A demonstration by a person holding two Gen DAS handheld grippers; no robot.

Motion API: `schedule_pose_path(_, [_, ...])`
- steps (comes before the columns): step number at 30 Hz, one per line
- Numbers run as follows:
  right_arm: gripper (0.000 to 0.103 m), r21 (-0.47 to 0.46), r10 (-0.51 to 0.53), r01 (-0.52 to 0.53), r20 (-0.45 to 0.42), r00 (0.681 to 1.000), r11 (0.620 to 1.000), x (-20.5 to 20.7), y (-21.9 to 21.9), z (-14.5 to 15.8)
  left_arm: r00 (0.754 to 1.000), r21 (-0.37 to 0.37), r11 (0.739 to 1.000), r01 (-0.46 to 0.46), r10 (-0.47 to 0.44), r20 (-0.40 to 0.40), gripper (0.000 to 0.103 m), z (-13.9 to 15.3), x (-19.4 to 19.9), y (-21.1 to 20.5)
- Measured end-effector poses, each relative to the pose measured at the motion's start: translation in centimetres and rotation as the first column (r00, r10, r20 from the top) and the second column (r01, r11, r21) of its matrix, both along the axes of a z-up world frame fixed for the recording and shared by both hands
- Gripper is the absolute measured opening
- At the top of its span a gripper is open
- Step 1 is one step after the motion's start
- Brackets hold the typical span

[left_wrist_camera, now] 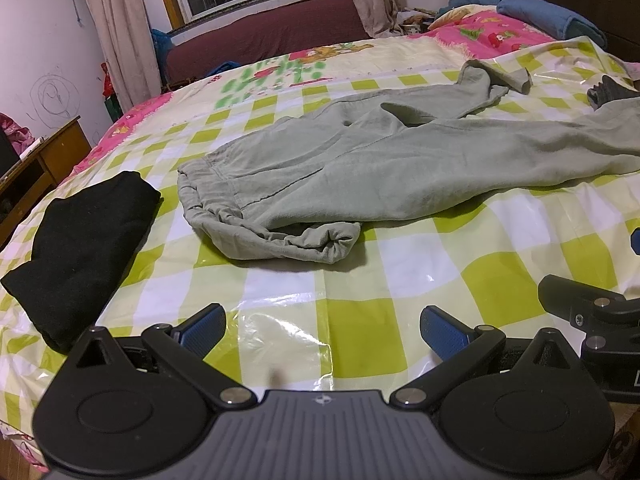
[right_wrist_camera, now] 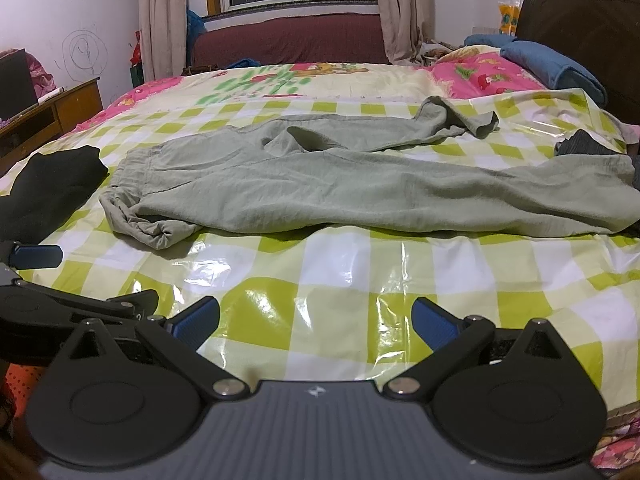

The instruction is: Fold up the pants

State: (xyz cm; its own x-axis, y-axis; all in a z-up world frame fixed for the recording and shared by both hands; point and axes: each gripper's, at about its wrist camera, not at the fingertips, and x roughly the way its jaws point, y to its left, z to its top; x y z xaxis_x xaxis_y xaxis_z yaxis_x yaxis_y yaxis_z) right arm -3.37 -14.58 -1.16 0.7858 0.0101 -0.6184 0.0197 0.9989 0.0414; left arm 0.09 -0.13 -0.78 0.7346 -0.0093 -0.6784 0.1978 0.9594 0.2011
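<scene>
Grey-green pants [left_wrist_camera: 360, 168] lie spread on a green-and-white checked plastic sheet [left_wrist_camera: 280, 320] on the bed, waistband at the left, legs running right. The far leg is crumpled at its end [left_wrist_camera: 496, 80]. The pants also show in the right wrist view [right_wrist_camera: 340, 188]. My left gripper [left_wrist_camera: 323, 330] is open and empty, over the sheet near the front edge, short of the waistband. My right gripper [right_wrist_camera: 315, 320] is open and empty, also over the sheet in front of the pants. Part of the right gripper shows at the right edge of the left wrist view [left_wrist_camera: 592, 312].
A folded black garment [left_wrist_camera: 80, 248] lies left of the waistband. A dark grey garment [right_wrist_camera: 588, 146] lies at the far right by the leg ends. Blue folded blankets [right_wrist_camera: 552, 68] sit near the dark headboard [right_wrist_camera: 580, 32]. A wooden cabinet [right_wrist_camera: 52, 116] stands left of the bed.
</scene>
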Motion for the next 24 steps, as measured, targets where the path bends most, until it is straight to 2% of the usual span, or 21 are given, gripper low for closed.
schedule_pose_path(24, [0.101,0.009,0.001,-0.001,-0.018,1.000,1.000,0.24,-0.05,-0.23,1.000,0.000,1.000,0.000,0.000,-0.005,0.103,-0.20,0.04,0.00])
